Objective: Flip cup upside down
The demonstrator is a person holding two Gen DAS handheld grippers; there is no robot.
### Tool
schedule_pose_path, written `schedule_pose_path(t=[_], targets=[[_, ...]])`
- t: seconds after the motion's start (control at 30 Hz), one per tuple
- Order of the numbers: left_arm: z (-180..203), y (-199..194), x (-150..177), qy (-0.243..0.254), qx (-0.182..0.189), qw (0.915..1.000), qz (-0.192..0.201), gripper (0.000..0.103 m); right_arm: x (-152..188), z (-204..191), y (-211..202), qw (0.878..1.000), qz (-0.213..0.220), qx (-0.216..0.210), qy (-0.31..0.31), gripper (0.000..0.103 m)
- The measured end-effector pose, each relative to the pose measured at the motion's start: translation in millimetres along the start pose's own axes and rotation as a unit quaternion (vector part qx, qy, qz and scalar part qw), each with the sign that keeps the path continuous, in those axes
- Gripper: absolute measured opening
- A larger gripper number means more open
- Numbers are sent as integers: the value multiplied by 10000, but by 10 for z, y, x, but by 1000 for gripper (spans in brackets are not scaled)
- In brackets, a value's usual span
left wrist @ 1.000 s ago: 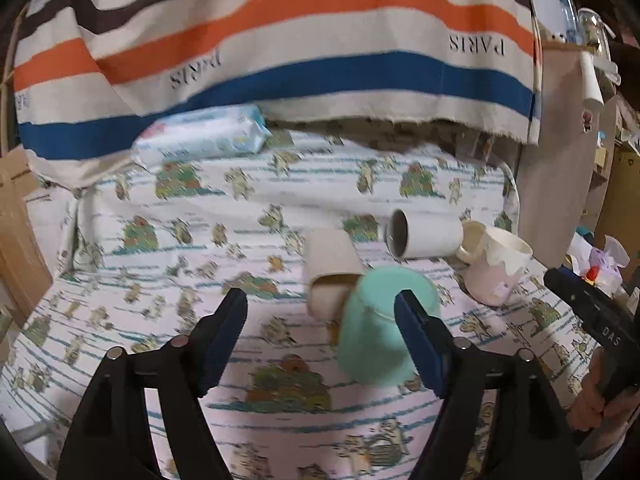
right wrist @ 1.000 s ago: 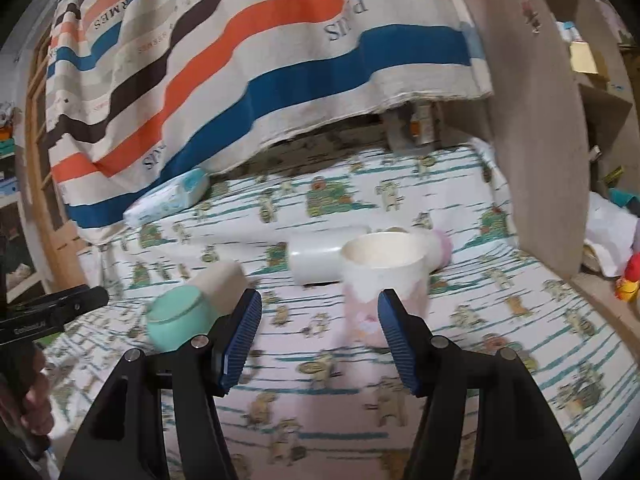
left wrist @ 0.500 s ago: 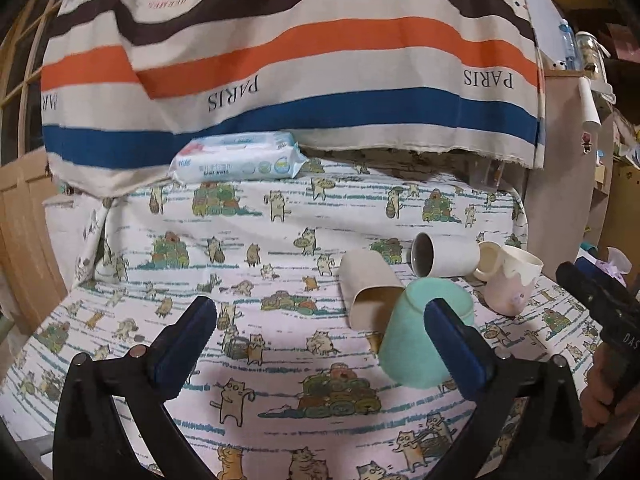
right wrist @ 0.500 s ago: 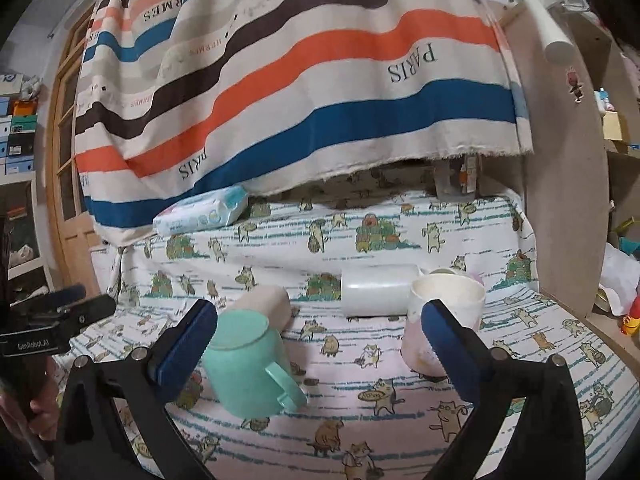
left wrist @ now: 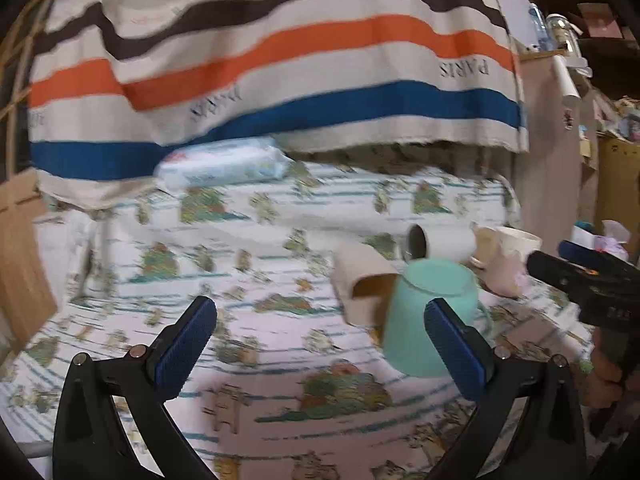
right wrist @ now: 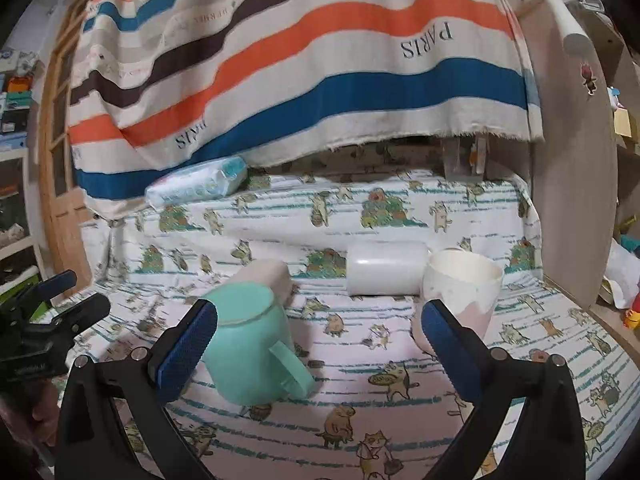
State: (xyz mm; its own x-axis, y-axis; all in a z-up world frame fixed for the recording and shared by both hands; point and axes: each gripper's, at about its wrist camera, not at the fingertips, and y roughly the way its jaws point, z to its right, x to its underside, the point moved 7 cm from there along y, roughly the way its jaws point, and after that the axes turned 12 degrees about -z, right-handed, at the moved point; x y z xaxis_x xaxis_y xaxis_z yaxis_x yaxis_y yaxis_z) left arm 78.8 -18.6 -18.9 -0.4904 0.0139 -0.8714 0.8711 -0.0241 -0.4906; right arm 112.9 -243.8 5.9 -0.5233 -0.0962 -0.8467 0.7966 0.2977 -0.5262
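Cat-print cloth (right wrist: 360,360), mint cup (right wrist: 256,344) inverted at centre
Light, stiff plastic; grip its walls; both grippers (left wrist: 320,344) (right wrist: 320,344) spread, empty

The mint green cup (right wrist: 256,348) stands upside down on the cat-print cloth (right wrist: 360,400), handle toward the camera, between the spread fingers of the right gripper (right wrist: 320,344), touching neither.

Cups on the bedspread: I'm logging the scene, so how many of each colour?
Mint green cup, upside down: 1
Beige cup, on its side: 1
White cup, on its side: 1
Cream-and-pink cup, upright: 1
Total: 4
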Motion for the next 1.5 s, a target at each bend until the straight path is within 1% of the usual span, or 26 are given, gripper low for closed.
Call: schedule_pose_path(t=[0.13, 0.2, 0.27, 0.37, 0.43, 0.5, 0.67, 1.1, 1.3, 1.5], targets=[[41, 18, -11, 16, 74, 10000, -18, 103, 3, 6, 38, 10000, -69, 42, -12, 103], [102, 17, -8, 107, 239, 9997, -20, 103, 7, -12, 43, 9999, -80, 104, -65, 103], [148, 11, -7, 188, 310, 9993, -14, 103, 7, -43, 38, 9998, -74, 144, -148, 103], [114, 2, -1, 104, 242, 9997, 1, 103, 8, -131, 10, 9988, -2, 309, -374, 103], [54, 2, -2, -29, 130, 9999, 9, 103, 15, -166, 9, 9990, -28, 123, -425, 103], [32, 13, 0, -71, -3, 10000, -17, 103, 16, -178, 7, 9989, -26, 93, -454, 103], [36, 2, 6, -48, 23, 10000, 7, 103, 12, -177, 0, 9991, -14, 179, -396, 103], [19, -10, 10, -52, 16, 10000, 4, 103, 13, -171, -1, 9991, -15, 175, -398, 103], [17, -14, 13, -54, 10, 10000, -2, 103, 16, -183, -6, 9990, -21, 84, -443, 103], [16, -9, 16, -54, 19, 10000, -16, 103, 17, -160, -9, 9991, -18, 181, -391, 103]])
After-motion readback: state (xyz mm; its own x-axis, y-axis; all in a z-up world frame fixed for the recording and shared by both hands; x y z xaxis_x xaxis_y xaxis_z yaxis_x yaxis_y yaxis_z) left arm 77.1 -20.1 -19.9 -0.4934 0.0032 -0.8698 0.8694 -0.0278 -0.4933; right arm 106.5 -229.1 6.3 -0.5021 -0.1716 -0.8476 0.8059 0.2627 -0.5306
